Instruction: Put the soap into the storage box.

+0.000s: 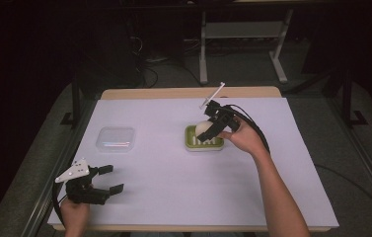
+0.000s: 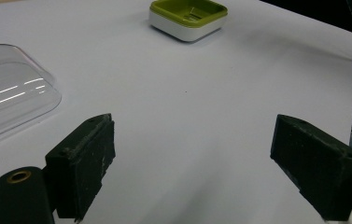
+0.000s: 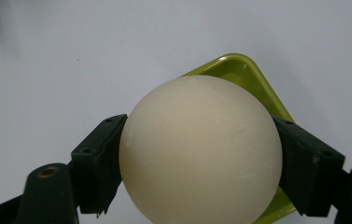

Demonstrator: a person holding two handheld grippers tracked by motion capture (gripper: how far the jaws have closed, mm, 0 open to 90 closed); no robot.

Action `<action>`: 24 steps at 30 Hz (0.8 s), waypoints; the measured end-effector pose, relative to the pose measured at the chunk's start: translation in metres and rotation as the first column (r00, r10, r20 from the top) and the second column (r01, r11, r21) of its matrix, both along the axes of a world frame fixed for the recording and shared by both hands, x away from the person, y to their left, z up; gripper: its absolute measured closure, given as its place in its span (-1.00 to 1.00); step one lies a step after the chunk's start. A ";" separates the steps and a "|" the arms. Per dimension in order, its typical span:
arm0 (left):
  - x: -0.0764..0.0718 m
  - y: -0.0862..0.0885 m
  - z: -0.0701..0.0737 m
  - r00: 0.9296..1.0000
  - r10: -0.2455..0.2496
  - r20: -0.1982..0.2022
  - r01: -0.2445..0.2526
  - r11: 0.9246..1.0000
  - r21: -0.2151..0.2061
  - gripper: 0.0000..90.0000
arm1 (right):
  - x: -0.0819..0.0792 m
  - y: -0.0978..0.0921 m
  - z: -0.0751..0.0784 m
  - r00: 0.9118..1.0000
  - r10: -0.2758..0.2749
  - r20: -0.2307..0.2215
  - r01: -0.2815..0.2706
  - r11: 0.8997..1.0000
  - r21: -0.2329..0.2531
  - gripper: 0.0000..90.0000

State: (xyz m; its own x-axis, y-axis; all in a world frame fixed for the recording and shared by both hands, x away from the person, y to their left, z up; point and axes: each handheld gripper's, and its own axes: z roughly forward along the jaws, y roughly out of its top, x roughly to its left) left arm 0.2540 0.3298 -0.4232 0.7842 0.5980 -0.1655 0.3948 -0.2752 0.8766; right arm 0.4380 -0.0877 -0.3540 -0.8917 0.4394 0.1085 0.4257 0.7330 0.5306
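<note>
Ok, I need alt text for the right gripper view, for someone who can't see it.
A cream-white round soap, held between the right gripper's two black jaws, takes up most of the frame. Behind it shows a corner of the green soap dish, which sits on the white table cover.

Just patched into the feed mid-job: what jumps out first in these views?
The cream soap bar stands out first, clamped between the right gripper's jaws just above the green soap dish right of the table's middle. Next, the clear plastic lid lies alone to the dish's left. The left gripper hovers open near the front left corner, holding nothing.
</note>
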 end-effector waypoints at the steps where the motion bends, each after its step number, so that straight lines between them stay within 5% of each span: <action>1: 0.000 0.000 0.000 1.000 0.000 0.000 0.000 1.000 0.000 -0.71 | 0.000 0.000 0.000 1.000 0.000 0.000 0.000 1.000 0.000 -0.49; 24: 0.000 0.000 0.000 1.000 -0.001 -0.003 0.001 1.000 -0.001 -0.71 | 0.017 0.002 -0.016 0.999 -0.044 -0.020 0.044 0.999 -0.012 -0.49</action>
State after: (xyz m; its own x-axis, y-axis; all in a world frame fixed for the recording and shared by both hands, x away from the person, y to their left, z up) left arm 0.2540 0.3294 -0.4236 0.7844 0.5969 -0.1686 0.3974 -0.2750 0.8755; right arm 0.4549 -0.0860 -0.3700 -0.8691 0.4796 0.1212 0.4684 0.7191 0.5133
